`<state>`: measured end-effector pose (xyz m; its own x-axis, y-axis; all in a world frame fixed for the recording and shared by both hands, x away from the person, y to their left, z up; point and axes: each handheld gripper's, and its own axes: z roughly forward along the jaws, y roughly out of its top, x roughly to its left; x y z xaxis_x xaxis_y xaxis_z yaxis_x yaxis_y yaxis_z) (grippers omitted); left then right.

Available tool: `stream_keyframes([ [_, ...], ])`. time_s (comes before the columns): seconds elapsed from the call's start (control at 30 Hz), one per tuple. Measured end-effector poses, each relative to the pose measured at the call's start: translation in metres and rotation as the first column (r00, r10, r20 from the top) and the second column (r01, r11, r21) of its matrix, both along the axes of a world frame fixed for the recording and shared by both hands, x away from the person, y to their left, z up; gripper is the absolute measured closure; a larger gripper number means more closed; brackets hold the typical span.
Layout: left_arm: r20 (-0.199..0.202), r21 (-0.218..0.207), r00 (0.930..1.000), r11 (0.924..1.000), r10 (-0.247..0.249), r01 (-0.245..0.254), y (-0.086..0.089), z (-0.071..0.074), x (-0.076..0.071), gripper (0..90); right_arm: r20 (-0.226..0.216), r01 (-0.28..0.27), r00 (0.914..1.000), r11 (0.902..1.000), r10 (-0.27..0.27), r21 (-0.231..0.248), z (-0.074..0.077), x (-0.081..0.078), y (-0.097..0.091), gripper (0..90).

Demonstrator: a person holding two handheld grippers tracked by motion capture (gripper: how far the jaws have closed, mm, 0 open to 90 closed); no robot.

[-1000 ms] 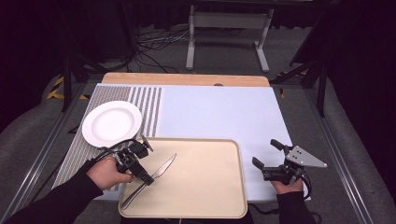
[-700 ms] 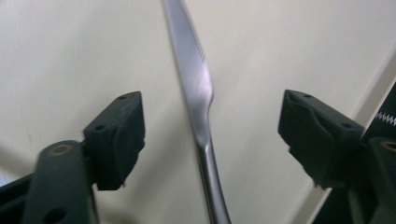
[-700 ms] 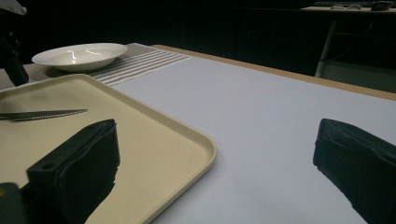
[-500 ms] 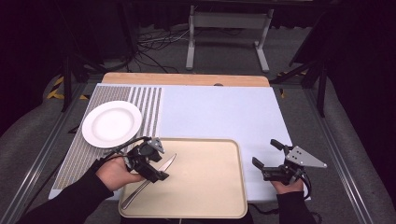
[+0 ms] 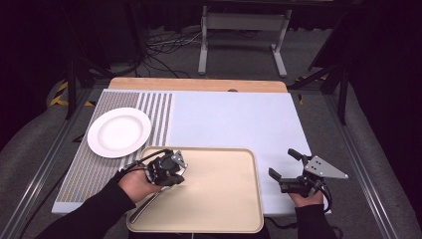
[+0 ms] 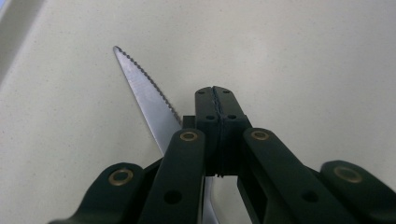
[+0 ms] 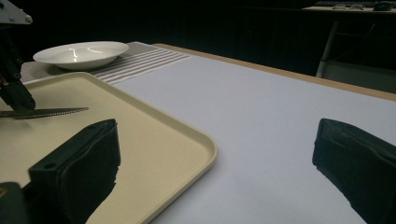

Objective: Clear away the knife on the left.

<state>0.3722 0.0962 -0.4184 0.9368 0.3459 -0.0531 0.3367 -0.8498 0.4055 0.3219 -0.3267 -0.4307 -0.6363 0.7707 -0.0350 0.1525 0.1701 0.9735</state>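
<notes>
A serrated table knife lies on the beige tray. Its handle points to the tray's near left corner. My left gripper sits over the blade, jaws pressed together with nothing between them. The blade runs out to the left from under them. From the right gripper view the blade lies flat, sticking out below the left gripper. My right gripper rests on the white mat right of the tray, open and holding nothing.
A white plate sits on the striped mat beyond the tray's left corner, also seen from the side. The raised tray rim lies just left of the right gripper. A wooden strip edges the far side.
My left gripper has moved right and onto the tray, from beside the knife to over its blade. The knife lies where it was. The right gripper has not moved.
</notes>
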Motion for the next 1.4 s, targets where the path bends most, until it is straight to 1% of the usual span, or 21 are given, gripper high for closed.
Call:
stream_keyframes([
  [0.03,0.011,0.003,0.9999,1.0000,0.002,-0.002,-0.001,-0.002,0.000,89.9,-0.001,0.001,1.0000,1.0000,-0.001,0.000,0.000,0.000,0.000,1.6],
  [0.07,0.009,0.008,1.0000,1.0000,0.004,-0.004,-0.001,-0.003,0.001,89.9,-0.004,0.002,1.0000,1.0000,-0.002,0.001,0.000,0.000,0.000,1.6],
  [0.13,0.025,0.019,0.9997,0.9998,0.004,-0.004,-0.003,-0.005,0.001,89.9,-0.002,0.002,1.0000,1.0000,-0.002,0.001,0.000,0.000,0.000,1.6],
  [0.27,0.029,0.032,0.9996,0.9995,0.003,-0.004,-0.003,-0.008,0.002,89.9,-0.003,0.002,1.0000,1.0000,-0.002,0.000,0.000,0.000,0.000,1.6],
  [0.3,0.033,0.046,0.9994,0.9989,0.005,-0.007,-0.003,-0.010,0.002,89.9,-0.005,0.001,1.0000,1.0000,-0.001,-0.002,0.000,0.000,0.000,1.6],
  [0.37,0.026,0.036,0.9996,0.9993,0.010,-0.011,-0.002,-0.011,0.003,90.0,-0.005,0.001,1.0000,1.0000,-0.001,-0.002,0.000,0.000,0.000,1.6],
  [0.47,0.028,0.040,0.9996,0.9992,0.005,-0.006,-0.001,-0.010,0.004,90.0,-0.004,0.002,1.0000,1.0000,-0.002,0.000,-0.001,0.000,0.000,1.6],
  [0.53,0.017,0.034,0.9998,0.9993,0.012,-0.012,0.000,-0.011,0.005,90.0,-0.006,0.002,1.0000,1.0000,-0.002,-0.001,-0.001,0.000,0.000,1.6],
  [0.63,0.022,0.039,0.9997,0.9991,0.013,-0.014,0.002,-0.011,0.006,90.0,-0.008,0.002,1.0000,1.0000,-0.002,0.001,-0.001,0.000,0.000,1.6],
  [0.67,0.025,0.041,0.9997,0.9992,0.004,-0.005,0.003,-0.011,0.007,90.0,-0.009,0.004,1.0000,1.0000,-0.004,-0.001,-0.001,0.001,0.000,1.6],
  [0.77,0.031,0.043,0.9995,0.9991,-0.001,0.000,0.005,-0.011,0.007,90.0,-0.011,0.002,0.9999,1.0000,-0.002,0.000,-0.001,0.001,0.000,1.6],
  [0.8,0.032,0.042,0.9995,0.9991,0.007,-0.008,0.006,-0.011,0.008,90.0,-0.012,0.001,0.9999,1.0000,-0.001,0.000,-0.001,0.001,0.000,1.6],
  [0.9,0.039,0.044,0.9992,0.9989,0.012,-0.014,0.008,-0.011,0.009,90.0,-0.012,0.003,0.9999,1.0000,-0.003,0.002,-0.002,0.001,0.000,1.6],
  [1.0,0.048,0.056,0.9987,0.9982,0.017,-0.019,0.011,-0.010,0.010,90.0,-0.012,0.001,0.9999,1.0000,-0.001,0.001,-0.002,0.001,0.000,1.6],
  [1.1,0.047,0.065,0.9987,0.9977,0.019,-0.022,0.015,-0.010,0.011,90.0,-0.013,0.000,0.9999,1.0000,0.000,0.001,-0.002,0.001,0.000,1.6],
  [1.3,0.046,0.061,0.9983,0.9974,0.036,-0.039,0.021,-0.010,0.014,90.0,-0.020,0.001,0.9998,1.0000,-0.001,0.001,-0.002,0.001,0.000,1.6],
  [1.4,0.054,0.069,0.9976,0.9964,0.045,-0.048,0.023,-0.010,0.014,90.0,-0.016,-0.001,0.9999,1.0000,0.001,-0.001,-0.002,0.002,0.001,1.6],
])
